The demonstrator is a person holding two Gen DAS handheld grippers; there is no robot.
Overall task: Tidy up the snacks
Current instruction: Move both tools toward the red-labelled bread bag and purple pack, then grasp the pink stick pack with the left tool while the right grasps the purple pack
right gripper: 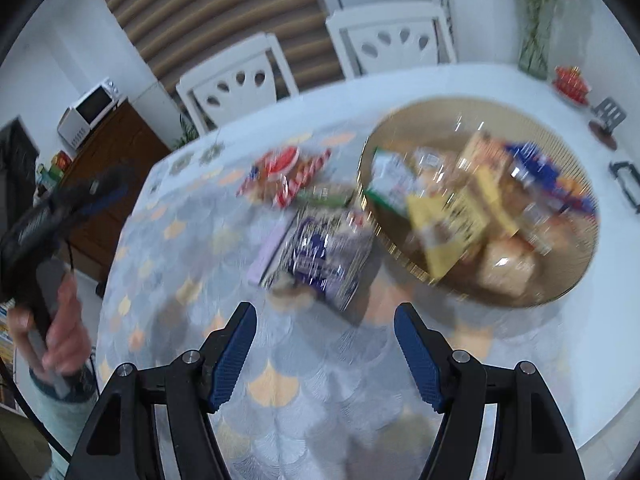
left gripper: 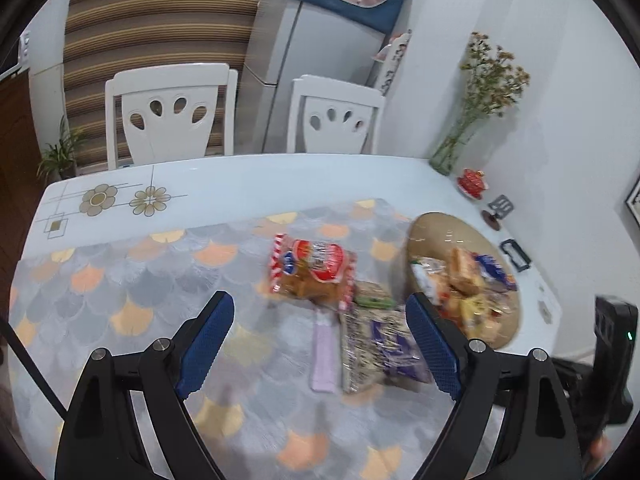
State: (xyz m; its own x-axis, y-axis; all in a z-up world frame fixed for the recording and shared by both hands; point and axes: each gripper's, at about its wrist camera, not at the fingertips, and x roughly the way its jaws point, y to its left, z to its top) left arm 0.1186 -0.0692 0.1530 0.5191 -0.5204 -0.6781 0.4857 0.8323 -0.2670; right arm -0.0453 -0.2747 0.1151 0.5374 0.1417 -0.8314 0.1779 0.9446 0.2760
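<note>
A round tan basket (left gripper: 430, 226) (right gripper: 576, 280) on the table holds several snack packets. Beside it on the patterned cloth lie a red bread packet (left gripper: 310, 268) (right gripper: 280, 174), a purple-and-silver snack bag (left gripper: 380, 348) (right gripper: 324, 256), a pale lilac bar (left gripper: 325, 350) (right gripper: 268, 254) and a small green packet (left gripper: 374, 300) (right gripper: 324, 198). My left gripper (left gripper: 320, 308) is open above the cloth, with nothing between its blue fingers. My right gripper (right gripper: 325, 318) is open too, empty, just short of the purple bag. The right wrist view is blurred.
Two white chairs (left gripper: 168, 116) (left gripper: 336, 116) stand at the far side of the table. A glass vase of dried flowers (left gripper: 452, 148), a red ornament (left gripper: 472, 184) and a small stand (left gripper: 498, 210) sit near the wall. A hand (right gripper: 60, 320) holds the other gripper at left.
</note>
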